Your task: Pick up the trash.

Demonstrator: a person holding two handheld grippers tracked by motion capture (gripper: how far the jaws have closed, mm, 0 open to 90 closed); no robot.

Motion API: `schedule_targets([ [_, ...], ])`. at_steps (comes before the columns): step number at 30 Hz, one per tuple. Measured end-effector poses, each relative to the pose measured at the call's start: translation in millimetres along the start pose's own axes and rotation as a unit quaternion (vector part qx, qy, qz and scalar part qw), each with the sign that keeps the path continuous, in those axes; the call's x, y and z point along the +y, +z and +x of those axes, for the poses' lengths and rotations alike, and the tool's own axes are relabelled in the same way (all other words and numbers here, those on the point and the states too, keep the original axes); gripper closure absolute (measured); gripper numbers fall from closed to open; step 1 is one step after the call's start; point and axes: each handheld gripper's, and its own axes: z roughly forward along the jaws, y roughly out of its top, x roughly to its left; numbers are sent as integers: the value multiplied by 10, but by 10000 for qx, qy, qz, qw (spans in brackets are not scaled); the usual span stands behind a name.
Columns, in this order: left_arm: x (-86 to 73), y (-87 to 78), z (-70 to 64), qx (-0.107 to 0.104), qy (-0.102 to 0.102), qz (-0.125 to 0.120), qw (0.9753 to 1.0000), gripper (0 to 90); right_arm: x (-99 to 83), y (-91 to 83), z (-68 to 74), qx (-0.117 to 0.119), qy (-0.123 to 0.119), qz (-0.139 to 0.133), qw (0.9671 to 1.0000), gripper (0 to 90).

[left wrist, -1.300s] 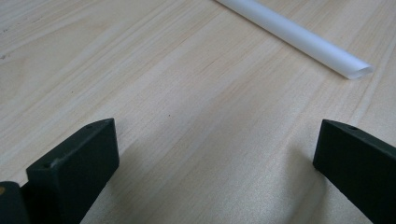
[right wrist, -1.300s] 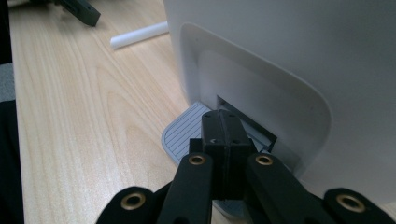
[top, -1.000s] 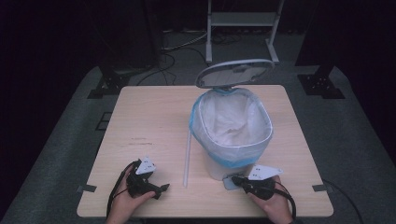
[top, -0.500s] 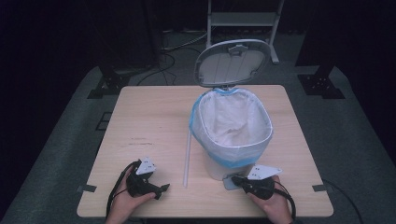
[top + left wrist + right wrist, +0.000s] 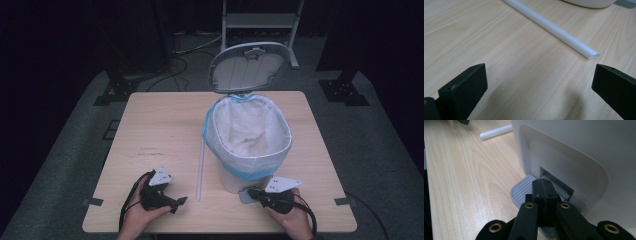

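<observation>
right tool: jaws closed, pressed on grey pedal of bin | bin: table centre, lid raised at 12 o'clock | left tool: jaws open, straw ahead at 1 o'clock

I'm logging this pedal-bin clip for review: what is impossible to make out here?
- Bottom of the bin: high view, the white liner hides it.
- Pedal: right gripper view, the right gripper covers its middle, shut fingers on top.
- Tube: left gripper view, far end cut off by the top edge.
- Left gripper: open, fingers cropped by the frame edges.
</observation>
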Motion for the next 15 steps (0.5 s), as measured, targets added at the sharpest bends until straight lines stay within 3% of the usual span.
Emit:
schedule_targets([
  [15, 204, 90, -94, -128, 25, -188, 9997, 0, 1, -1, -6, 26, -6, 7, 10000, 897],
])
